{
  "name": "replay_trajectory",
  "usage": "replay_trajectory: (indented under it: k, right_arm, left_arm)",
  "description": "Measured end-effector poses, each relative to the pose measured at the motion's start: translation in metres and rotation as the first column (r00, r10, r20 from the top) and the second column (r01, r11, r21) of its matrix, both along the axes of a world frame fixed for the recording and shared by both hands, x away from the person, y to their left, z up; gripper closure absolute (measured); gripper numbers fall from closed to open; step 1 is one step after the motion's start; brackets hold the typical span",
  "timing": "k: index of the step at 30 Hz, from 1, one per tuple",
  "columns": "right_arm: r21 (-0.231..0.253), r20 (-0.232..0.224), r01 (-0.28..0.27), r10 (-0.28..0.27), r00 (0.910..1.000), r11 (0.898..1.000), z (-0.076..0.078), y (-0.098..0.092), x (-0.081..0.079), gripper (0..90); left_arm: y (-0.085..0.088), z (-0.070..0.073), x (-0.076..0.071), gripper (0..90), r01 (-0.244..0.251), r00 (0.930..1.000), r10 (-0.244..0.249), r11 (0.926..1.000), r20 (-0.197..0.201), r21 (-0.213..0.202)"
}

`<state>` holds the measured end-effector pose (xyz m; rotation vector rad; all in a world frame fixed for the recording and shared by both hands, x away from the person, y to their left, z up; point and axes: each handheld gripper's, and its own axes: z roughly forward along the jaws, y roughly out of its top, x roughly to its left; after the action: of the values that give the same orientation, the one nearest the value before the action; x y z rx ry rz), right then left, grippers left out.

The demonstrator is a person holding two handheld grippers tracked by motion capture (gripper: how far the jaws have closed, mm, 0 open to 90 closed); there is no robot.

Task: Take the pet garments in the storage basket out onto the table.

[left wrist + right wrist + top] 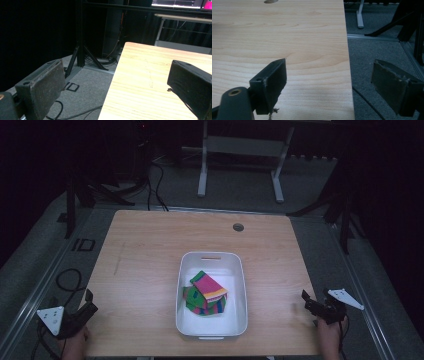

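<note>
A white bin (pixel 211 326) sits near the middle front of the wooden table (pixel 145 270). Inside it lies a pile of bright striped socks (pixel 205 293), pink, green and yellow. My left gripper (pixel 89 301) rests at the table's front left corner, held by a hand, with its jaws spread wide and nothing between them; the left gripper view shows the same gripper (pixel 120 85) over the table's left edge. At the front right edge my right gripper (pixel 309 301) is open and empty too; in the right gripper view it (pixel 329 77) straddles the table's right edge.
A round grommet hole (pixel 238 227) sits near the table's far edge. Cables (pixel 67 280) lie on the grey floor to the left. A white desk frame (pixel 240 155) and black stands are behind the table.
</note>
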<state>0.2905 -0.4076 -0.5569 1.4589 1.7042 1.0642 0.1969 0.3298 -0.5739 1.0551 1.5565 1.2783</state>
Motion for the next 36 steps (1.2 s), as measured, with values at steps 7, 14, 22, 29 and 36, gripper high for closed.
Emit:
replay_trajectory:
  k: [7,14,22,29,36]
  right_arm:
    - [0.001,0.0,-0.001,0.001,1.0,1.0,0.0,0.0,0.0,13.3]
    - [0.031,-0.001,-0.001,0.001,1.0,1.0,0.0,-0.003,0.0,13.0]
    - [0.118,-0.064,-0.132,0.14,0.9881,0.984,-0.001,-0.011,0.009,13.2]
    - [0.095,-0.176,-0.306,0.319,0.9313,0.947,-0.003,-0.021,0.011,13.6]
    - [0.046,-0.242,-0.522,0.517,0.8214,0.852,0.0,-0.008,0.008,13.5]
  left_arm:
    - [0.0,0.0,0.0,1.9,0.0,1.0,0.0,1.0,-0.001,-0.002]
    - [0.0,0.0,0.0,1.9,-0.001,1.0,0.001,1.0,0.001,-0.001]
    - [0.0,0.0,0.0,1.9,-0.006,1.0,0.006,1.0,0.0,-0.003]
    - [0.001,0.0,0.0,1.9,-0.006,1.0,0.006,0.9999,-0.003,-0.009]
    - [0.0,0.0,0.0,1.9,-0.008,1.0,0.008,1.0,-0.002,-0.006]
